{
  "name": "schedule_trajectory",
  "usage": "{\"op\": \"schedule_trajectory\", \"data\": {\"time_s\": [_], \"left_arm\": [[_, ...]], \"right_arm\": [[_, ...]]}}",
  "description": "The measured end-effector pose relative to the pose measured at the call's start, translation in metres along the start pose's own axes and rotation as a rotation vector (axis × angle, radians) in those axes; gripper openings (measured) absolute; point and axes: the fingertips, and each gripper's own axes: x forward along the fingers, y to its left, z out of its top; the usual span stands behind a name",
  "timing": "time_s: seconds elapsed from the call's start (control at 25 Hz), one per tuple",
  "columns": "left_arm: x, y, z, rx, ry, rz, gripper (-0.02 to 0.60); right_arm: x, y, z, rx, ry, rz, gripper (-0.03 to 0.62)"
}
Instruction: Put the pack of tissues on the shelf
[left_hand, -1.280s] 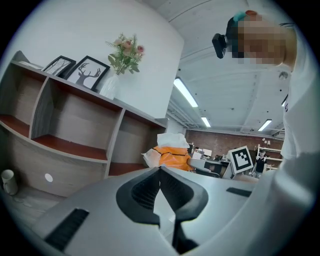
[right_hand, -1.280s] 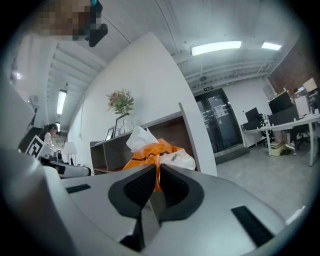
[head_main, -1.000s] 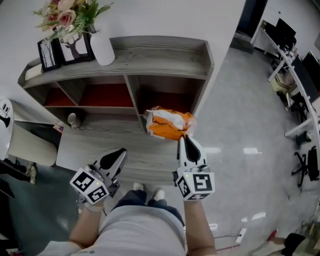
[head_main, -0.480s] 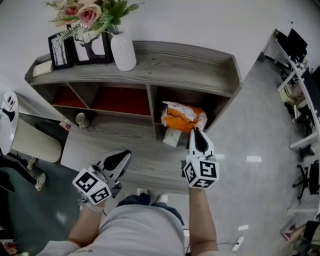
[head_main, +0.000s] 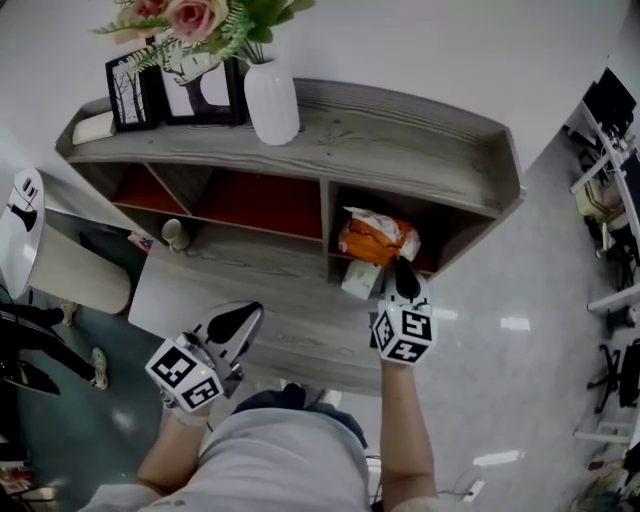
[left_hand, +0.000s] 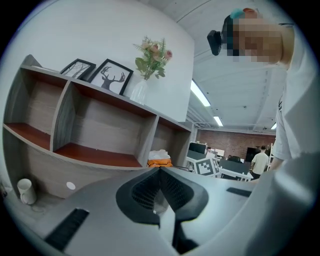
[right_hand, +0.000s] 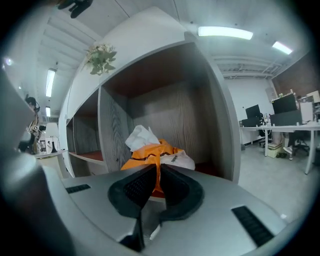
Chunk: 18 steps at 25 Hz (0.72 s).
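Note:
The pack of tissues (head_main: 378, 240) has an orange wrap with white tissue sticking out of its top. It sits in the mouth of the right compartment of the grey wooden shelf (head_main: 420, 130). My right gripper (head_main: 401, 283) is shut on the near edge of the orange wrap (right_hand: 150, 152). I cannot tell whether the pack rests on the compartment floor. A pale green piece (head_main: 358, 280) shows just below the pack. My left gripper (head_main: 236, 322) hangs shut and empty over the low wooden ledge, well left of the pack. The left gripper view shows the pack (left_hand: 159, 159) far off.
A white vase (head_main: 272, 100) with flowers and two framed pictures (head_main: 170, 88) stand on the shelf top. A small white cup (head_main: 175, 233) sits on the low ledge (head_main: 290, 320). A white lamp (head_main: 22, 205) is at the left. Office desks and chairs (head_main: 610, 150) stand at the right.
My right gripper has carried the tissue pack forward, from in front of the shelf into the mouth of its right compartment. The left gripper has hardly moved.

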Motion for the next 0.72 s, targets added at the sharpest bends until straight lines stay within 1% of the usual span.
{"op": "schedule_trajectory", "data": {"time_s": [0.24, 0.48, 0.72], "left_arm": [[-0.001, 0.007, -0.002, -0.007, 0.002, 0.019, 0.015], [-0.003, 0.009, -0.004, -0.016, 0.001, 0.031, 0.015], [0.0, 0.006, -0.005, -0.017, -0.001, 0.025, 0.015]], "right_arm": [[0.018, -0.004, -0.013, -0.022, 0.037, -0.018, 0.035], [0.03, -0.004, -0.015, -0.047, 0.063, -0.003, 0.035], [0.029, -0.006, -0.014, -0.047, 0.061, 0.002, 0.037]]}}
